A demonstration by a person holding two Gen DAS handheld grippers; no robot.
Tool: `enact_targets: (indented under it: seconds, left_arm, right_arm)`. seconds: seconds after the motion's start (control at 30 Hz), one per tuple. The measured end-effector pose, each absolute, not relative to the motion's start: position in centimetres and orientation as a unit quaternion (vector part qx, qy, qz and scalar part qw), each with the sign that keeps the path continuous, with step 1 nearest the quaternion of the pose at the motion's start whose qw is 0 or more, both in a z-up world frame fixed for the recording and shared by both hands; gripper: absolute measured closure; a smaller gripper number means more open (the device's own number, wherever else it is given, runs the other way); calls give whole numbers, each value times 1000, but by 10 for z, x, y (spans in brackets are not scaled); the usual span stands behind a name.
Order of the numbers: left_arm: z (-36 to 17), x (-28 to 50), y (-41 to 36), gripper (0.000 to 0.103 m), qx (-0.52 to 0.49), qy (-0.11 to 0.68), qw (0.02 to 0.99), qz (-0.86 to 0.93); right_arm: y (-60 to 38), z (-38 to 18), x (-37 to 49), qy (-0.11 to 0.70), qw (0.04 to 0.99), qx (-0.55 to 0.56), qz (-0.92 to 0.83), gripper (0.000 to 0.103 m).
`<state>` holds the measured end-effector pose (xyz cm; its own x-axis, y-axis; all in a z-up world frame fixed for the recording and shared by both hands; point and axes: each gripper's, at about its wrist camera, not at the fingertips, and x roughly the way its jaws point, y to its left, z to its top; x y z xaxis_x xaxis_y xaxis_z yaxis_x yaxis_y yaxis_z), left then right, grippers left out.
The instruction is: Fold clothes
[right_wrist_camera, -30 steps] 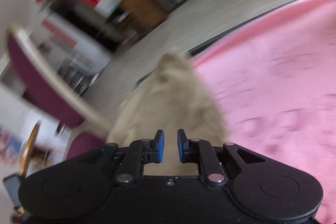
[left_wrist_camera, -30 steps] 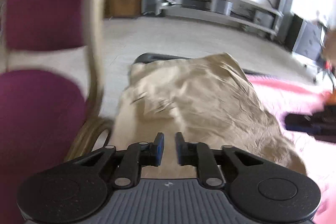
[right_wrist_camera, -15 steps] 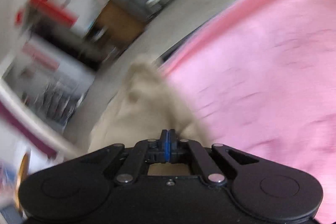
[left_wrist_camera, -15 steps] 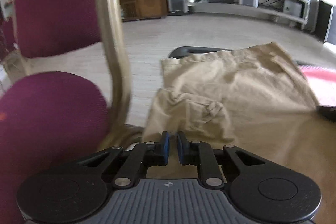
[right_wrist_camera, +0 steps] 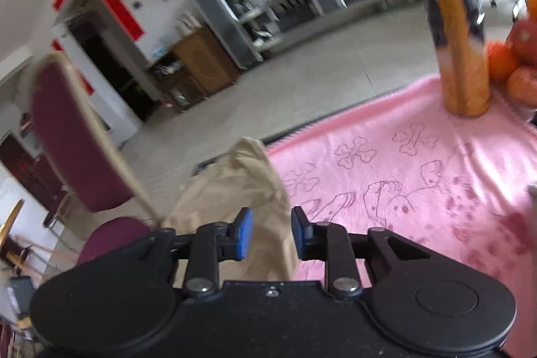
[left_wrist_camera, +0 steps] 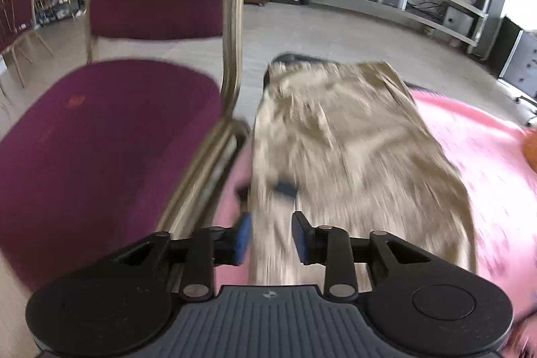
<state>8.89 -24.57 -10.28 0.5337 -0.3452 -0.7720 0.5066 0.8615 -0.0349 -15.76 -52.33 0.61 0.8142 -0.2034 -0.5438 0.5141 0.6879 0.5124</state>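
garment (left_wrist_camera: 352, 150) lies mid-frame on pink blanket (right_wrist_camera: 402, 176), doubled over; both grippers' (left_wrist_camera: 271, 235) (right_wrist_camera: 271, 235) jaws gape, holding nothing, seemingly freed.

A pink blanket (right_wrist_camera: 419, 176) covers the surface, bearing folded beige clothes (left_wrist_camera: 352, 150), an orange bottle (right_wrist_camera: 463, 56) and oranges (right_wrist_camera: 517, 62)
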Motion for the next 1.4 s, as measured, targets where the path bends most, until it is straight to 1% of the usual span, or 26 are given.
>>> enact_targets:
  seconds: [0.13, 0.2, 0.3, 0.37, 0.43, 0.57, 0.73, 0.9, 1.03, 1.2, 1.4]
  left_arm:
    - [-109, 47, -205, 71, 101, 439, 854, -258]
    - [-109, 29, -191, 71, 103, 447, 848, -265]
    - [-107, 4, -178, 70, 98, 462, 836, -278]
    - [-112, -6, -178, 68, 104, 473, 830, -276]
    - [-119, -13, -179, 67, 112, 483, 825, -271]
    - [-135, -20, -181, 60, 118, 509, 812, -260]
    - [-148, -23, -180, 61, 106, 530, 802, -255]
    - [-146, -23, -175, 62, 78, 531, 803, -260]
    - [-134, -25, -170, 62, 47, 527, 802, -278]
    - [-133, -23, -170, 62, 41, 535, 801, -265]
    - [-131, -22, -169, 58, 1, 553, 787, -274]
  right_arm:
    - [-476, 28, -193, 237, 898, 327, -173, 64]
    - [-455, 29, -206, 244, 898, 331, -159, 62]
    - [-428, 15, -216, 258, 887, 358, -134, 58]
    - [-414, -4, -216, 277, 874, 380, -122, 55]
    - [-401, -27, -212, 300, 858, 402, -111, 54]
    - [-386, -60, -204, 350, 833, 414, -109, 54]
    - [-388, -87, -204, 363, 820, 428, -112, 50]
    - [-400, -115, -211, 366, 787, 487, -103, 49]
    - [-402, -124, -211, 366, 780, 495, -109, 49]
    - [-404, -128, -209, 363, 780, 498, -107, 49]
    - [-406, -131, -207, 360, 779, 503, -103, 48]
